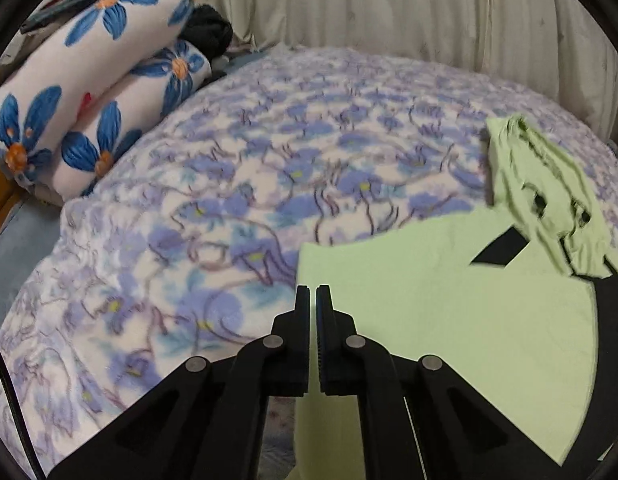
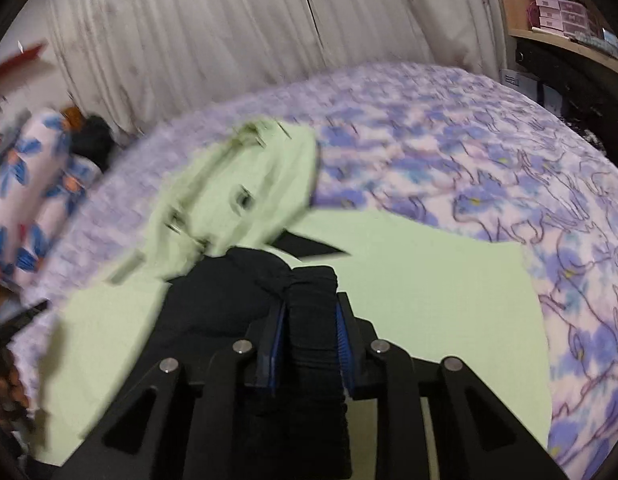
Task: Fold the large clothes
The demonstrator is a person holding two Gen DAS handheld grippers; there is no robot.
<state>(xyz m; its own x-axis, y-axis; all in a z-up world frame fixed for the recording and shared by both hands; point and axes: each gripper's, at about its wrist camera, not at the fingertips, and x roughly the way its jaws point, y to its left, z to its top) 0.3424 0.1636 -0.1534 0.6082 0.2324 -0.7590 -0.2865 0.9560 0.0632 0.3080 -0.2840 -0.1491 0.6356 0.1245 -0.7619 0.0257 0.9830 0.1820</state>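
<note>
A light green garment point(image 1: 449, 312) with black trim lies spread on the flowered bedspread point(image 1: 269, 152). Its upper part point(image 1: 549, 184) is lifted and bunched at the right. My left gripper point(image 1: 313, 292) is shut and empty, its tips at the garment's left edge. In the right wrist view the same green garment point(image 2: 429, 280) lies flat. My right gripper point(image 2: 312, 304) is shut on a black ribbed cuff point(image 2: 313, 320) of the garment and holds it up, with a green fold point(image 2: 237, 188) hanging blurred beyond it.
Two rolled flowered quilts point(image 1: 89, 92) and a black bundle point(image 1: 209, 28) lie at the bed's far left. Pale curtains point(image 1: 389, 4) hang behind the bed. A wooden shelf with boxes point(image 2: 561, 16) stands at the right.
</note>
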